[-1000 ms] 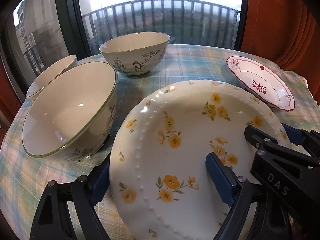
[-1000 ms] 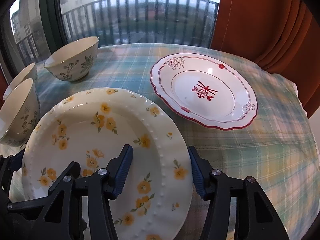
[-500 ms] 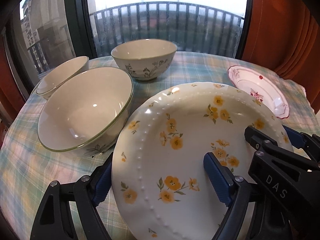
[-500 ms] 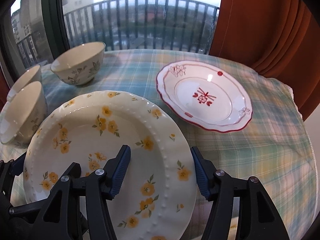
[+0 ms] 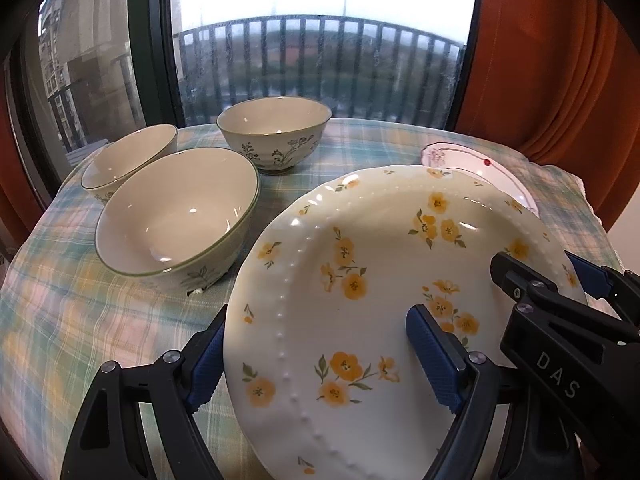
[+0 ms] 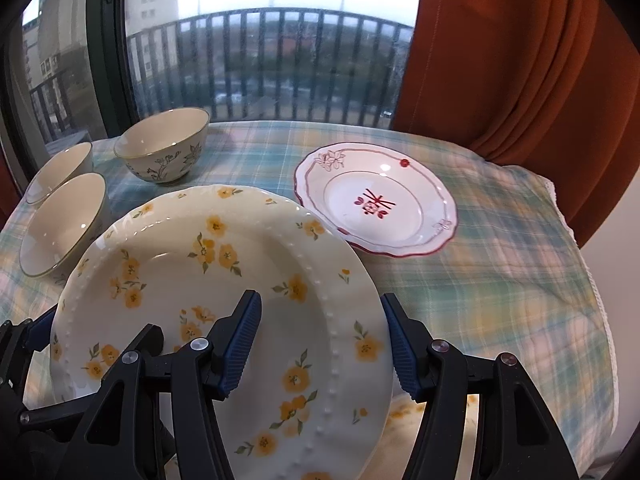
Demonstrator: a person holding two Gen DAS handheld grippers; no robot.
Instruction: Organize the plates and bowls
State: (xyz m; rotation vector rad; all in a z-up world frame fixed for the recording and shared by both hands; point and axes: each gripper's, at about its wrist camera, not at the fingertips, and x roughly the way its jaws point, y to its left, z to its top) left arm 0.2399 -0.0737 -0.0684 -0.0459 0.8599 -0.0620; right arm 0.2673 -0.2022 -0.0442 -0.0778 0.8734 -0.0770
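Observation:
A white plate with yellow flowers (image 5: 360, 280) (image 6: 224, 280) is held off the table between both grippers. My left gripper (image 5: 316, 356) is shut on its left rim, one pad above and one below. My right gripper (image 6: 320, 348) is shut on its right rim the same way; it also shows in the left wrist view (image 5: 560, 308). A red-trimmed white plate (image 6: 376, 212) lies on the table beyond, partly hidden behind the held plate in the left wrist view (image 5: 480, 172). Three cream bowls with green rims stand at the left: near (image 5: 176, 216), far left (image 5: 128, 156), far middle (image 5: 276, 136).
The round table has a green plaid cloth (image 6: 500, 260). An orange curtain (image 6: 520, 60) hangs at the right. A window with a dark frame (image 5: 152, 48) and a balcony railing are behind the table.
Both grippers have lifted the flowered plate and tilted it; the bowls and the red-trimmed plate now appear farther away and lower in the views.

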